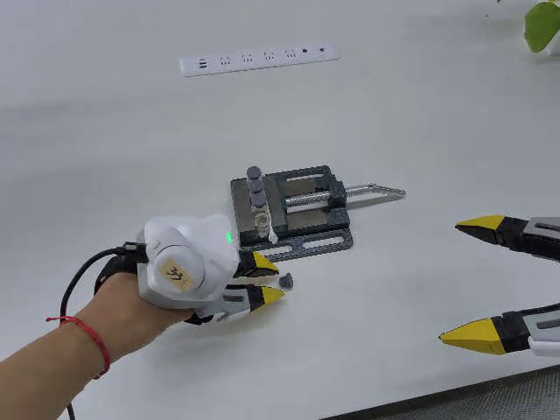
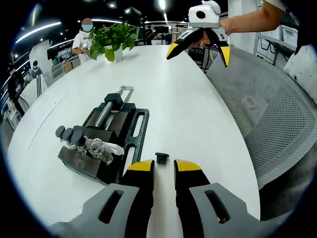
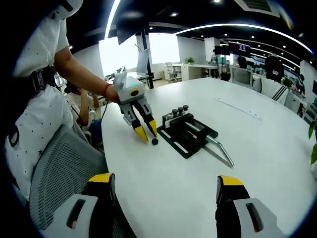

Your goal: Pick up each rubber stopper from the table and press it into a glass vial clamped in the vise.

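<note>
A small dark rubber stopper (image 1: 286,281) lies on the white table just in front of the vise (image 1: 297,217). My left gripper (image 1: 268,279) is open by a narrow gap, its yellow tips a little short of the stopper (image 2: 162,158) and on either side of its line. The vise (image 2: 111,144) clamps a row of glass vials (image 2: 96,147); those at the far end carry dark stoppers (image 2: 68,133), the near one looks uncapped. My right gripper (image 1: 470,280) hangs wide open and empty, well to the right. From the right gripper view, the left gripper (image 3: 144,133) points down at the stopper (image 3: 155,142).
A white power strip (image 1: 258,59) lies far back on the table. A green plant (image 1: 542,24) stands at the far right corner. The vise's screw handle (image 1: 374,190) sticks out to the right. The table's front edge (image 1: 455,392) runs close under my right gripper. A mesh chair (image 2: 262,109) stands beside the table.
</note>
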